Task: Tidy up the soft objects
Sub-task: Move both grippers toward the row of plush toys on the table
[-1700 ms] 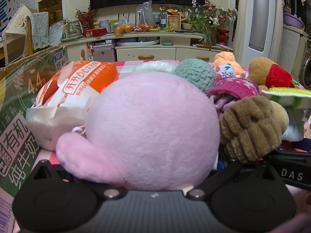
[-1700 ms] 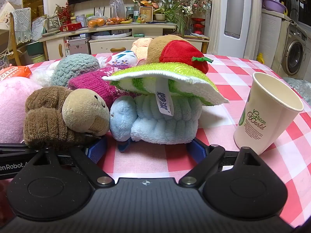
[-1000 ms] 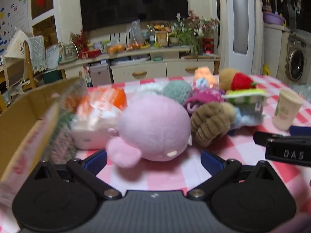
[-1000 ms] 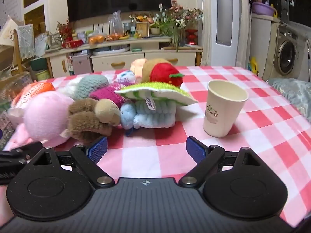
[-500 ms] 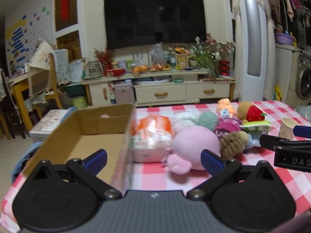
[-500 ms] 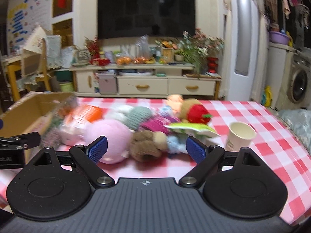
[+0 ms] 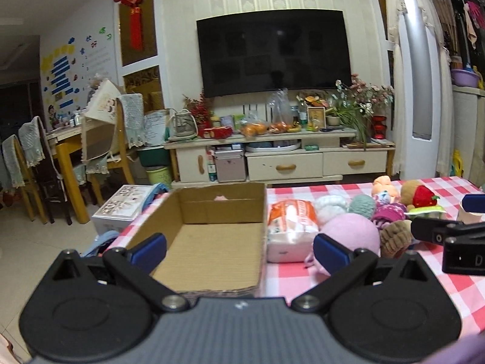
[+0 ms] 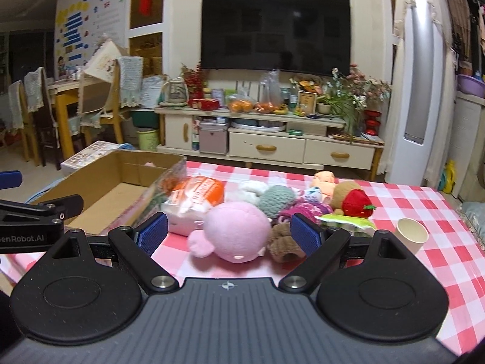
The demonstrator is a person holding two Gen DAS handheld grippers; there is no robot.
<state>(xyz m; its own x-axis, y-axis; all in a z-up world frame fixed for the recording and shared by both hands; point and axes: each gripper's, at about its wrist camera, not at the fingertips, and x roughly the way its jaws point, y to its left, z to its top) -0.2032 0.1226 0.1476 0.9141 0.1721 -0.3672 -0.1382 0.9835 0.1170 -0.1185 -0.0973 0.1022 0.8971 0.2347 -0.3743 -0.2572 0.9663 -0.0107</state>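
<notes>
A heap of soft toys lies on the red-checked table (image 8: 403, 194): a round pink plush (image 8: 238, 232) (image 7: 350, 232), a brown plush (image 8: 283, 242) (image 7: 394, 236), a teal knitted ball (image 8: 276, 198), a magenta knitted piece (image 8: 298, 209), a bear with a strawberry (image 8: 357, 201), and an orange-white packet (image 8: 197, 195) (image 7: 291, 218). An open cardboard box (image 7: 212, 242) (image 8: 118, 188) sits left of them. My left gripper (image 7: 239, 250) hangs open above the box's near edge. My right gripper (image 8: 229, 233) stands open, held back from the pink plush. Neither holds anything.
A paper cup (image 8: 412, 233) stands at the right of the table. Beyond the table are a TV cabinet (image 8: 272, 142), chairs (image 8: 100, 106) and a white box on the floor (image 7: 124, 209). The right gripper's body (image 7: 448, 236) shows at the left view's right edge.
Both grippers have pulled back and up from the toy pile. The pink plush, earlier filling the left view between the fingers, now lies far off on the table, and the box has come into view.
</notes>
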